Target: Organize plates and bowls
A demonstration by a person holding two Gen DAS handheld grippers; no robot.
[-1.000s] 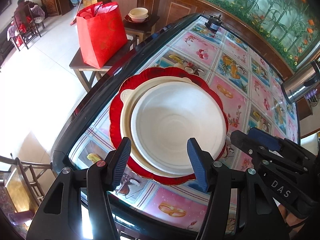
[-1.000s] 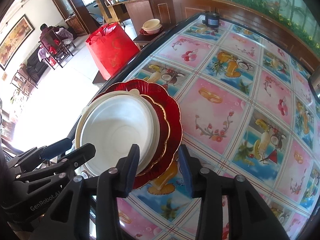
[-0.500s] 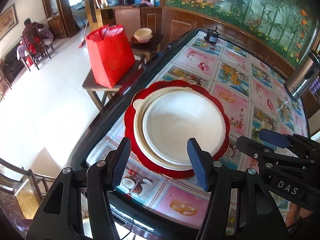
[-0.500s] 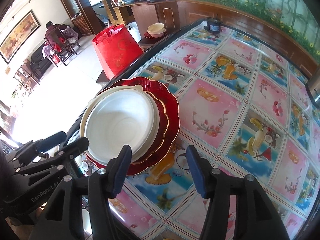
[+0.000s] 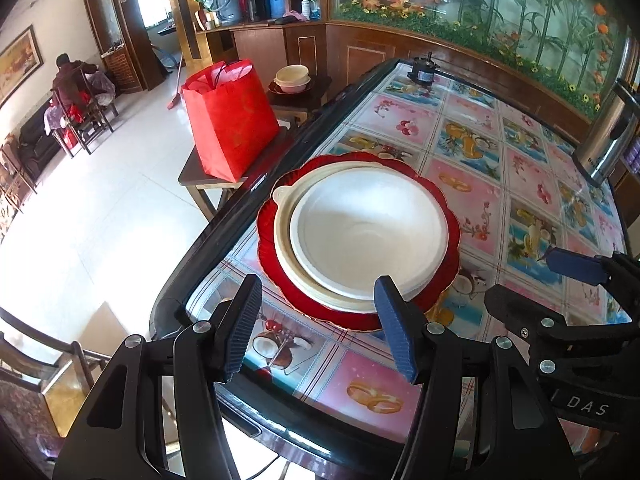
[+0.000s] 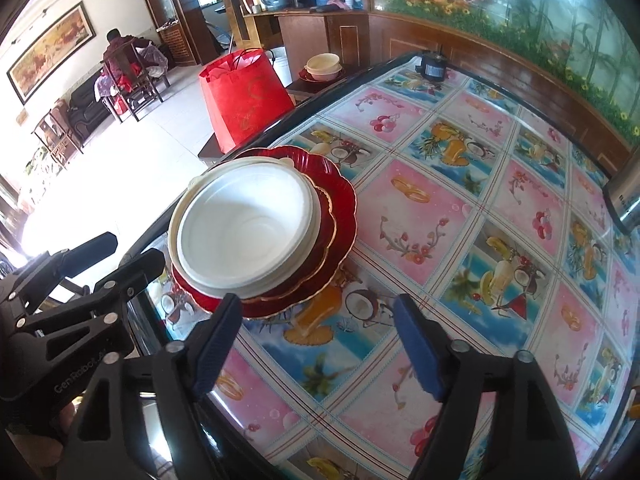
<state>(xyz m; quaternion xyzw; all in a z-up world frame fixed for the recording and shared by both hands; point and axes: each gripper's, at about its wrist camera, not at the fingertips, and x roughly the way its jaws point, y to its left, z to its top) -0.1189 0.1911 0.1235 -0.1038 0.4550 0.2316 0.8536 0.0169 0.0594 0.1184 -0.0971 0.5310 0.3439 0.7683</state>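
Near the table's left edge stands a stack: a white bowl [image 5: 368, 228] [image 6: 244, 232] nested in a cream bowl [image 5: 286, 248], on scalloped red plates [image 5: 272, 264] [image 6: 340, 208]. My left gripper [image 5: 318, 300] hovers just short of the stack's near rim, open, with only tablecloth between its fingers. My right gripper [image 6: 318, 312] hangs to the right of the stack over the cloth. Its jaws are opening and nothing is between them. Each gripper also shows at the side of the other's view: the right gripper [image 5: 560, 280] and the left gripper [image 6: 112, 256].
A fruit-patterned cloth covers the dark-rimmed table [image 5: 224, 220]. A red bag [image 5: 232, 120] stands on a low stool beside it, with more bowls [image 5: 292, 78] on another stool behind. A steel flask [image 5: 608, 136] stands at the right and a small black device [image 5: 424, 70] at the far end.
Both grippers have drawn back and up from the stack, which now looks smaller and farther. The right jaws have spread wider. The stack has not moved.
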